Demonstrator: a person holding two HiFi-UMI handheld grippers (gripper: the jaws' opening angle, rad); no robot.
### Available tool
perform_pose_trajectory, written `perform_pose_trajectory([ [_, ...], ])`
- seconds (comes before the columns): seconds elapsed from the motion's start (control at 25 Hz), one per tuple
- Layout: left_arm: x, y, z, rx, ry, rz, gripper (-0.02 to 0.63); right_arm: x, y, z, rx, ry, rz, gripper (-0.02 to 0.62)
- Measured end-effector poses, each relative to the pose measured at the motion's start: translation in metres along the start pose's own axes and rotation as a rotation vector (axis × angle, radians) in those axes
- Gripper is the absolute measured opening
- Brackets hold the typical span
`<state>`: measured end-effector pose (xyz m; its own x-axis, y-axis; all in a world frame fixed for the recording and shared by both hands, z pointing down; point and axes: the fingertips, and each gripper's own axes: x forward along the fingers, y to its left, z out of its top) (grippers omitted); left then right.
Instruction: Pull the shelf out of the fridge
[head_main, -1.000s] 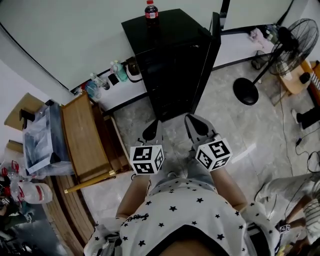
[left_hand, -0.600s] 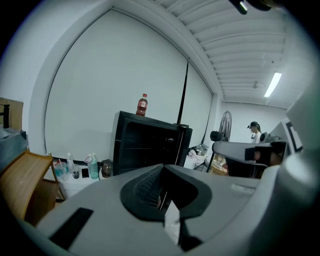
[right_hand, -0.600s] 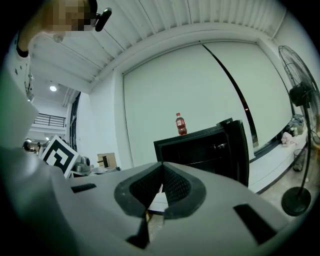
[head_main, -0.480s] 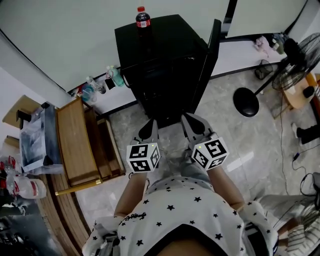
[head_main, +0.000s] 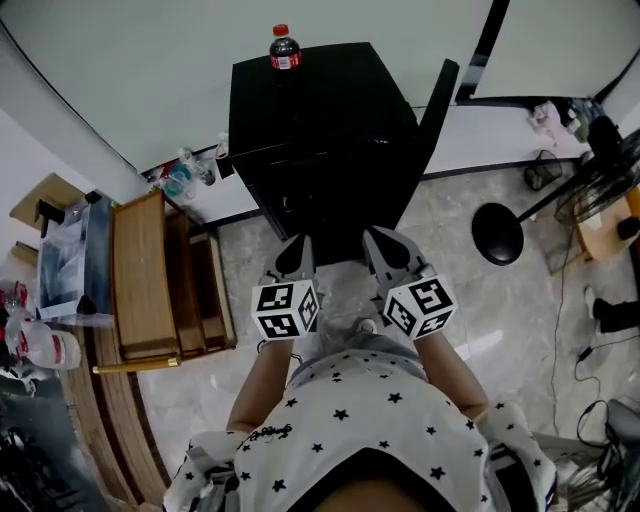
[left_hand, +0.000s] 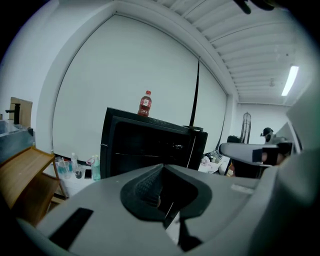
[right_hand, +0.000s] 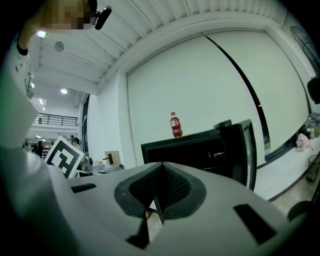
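Left tool (head_main: 296, 252) is pressed together with nothing in its jaws. Right tool (head_main: 386, 248) is the same, pads meeting on nothing. In the head view they sit side by side at centre frame, both pointing up-frame at the black fridge (head_main: 325, 130), near its open front. The fridge door (head_main: 432, 125) stands open on the right. The shelf is somewhere in that dark interior, too dim to pick out. A red-capped bottle (head_main: 284, 47) stands on top of the fridge, upper centre.

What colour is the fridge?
Black. The small boxy fridge shows best in the head view.
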<state>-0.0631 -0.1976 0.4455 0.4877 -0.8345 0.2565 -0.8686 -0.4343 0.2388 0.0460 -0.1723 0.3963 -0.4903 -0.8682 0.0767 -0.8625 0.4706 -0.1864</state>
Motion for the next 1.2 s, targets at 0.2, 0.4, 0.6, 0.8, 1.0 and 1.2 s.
perform_pose_trajectory([
  [0.2,0.027,-0.003,-0.002,-0.070,-0.015,0.043,0.012,0.007,-0.023,0.001,-0.008,0.016,0.058,-0.006],
  [0.4,0.051,-0.004,-0.007,-0.129,-0.025,0.090,0.012,0.012,-0.045,0.002,-0.008,0.024,0.101,-0.006],
  [0.6,0.075,-0.008,-0.011,-0.169,-0.058,0.120,0.012,0.013,-0.065,-0.002,0.002,0.031,0.128,-0.006],
  [0.8,0.100,-0.006,-0.017,-0.335,-0.124,0.108,0.012,0.014,-0.078,-0.007,0.000,0.043,0.143,-0.006],
  [1.0,0.121,0.008,-0.026,-0.551,-0.178,0.098,0.012,0.013,-0.081,-0.010,-0.002,0.049,0.157,-0.006],
  [1.2,0.137,0.025,-0.020,-0.762,-0.295,0.044,0.012,0.011,-0.084,-0.012,-0.004,0.050,0.154,-0.006],
])
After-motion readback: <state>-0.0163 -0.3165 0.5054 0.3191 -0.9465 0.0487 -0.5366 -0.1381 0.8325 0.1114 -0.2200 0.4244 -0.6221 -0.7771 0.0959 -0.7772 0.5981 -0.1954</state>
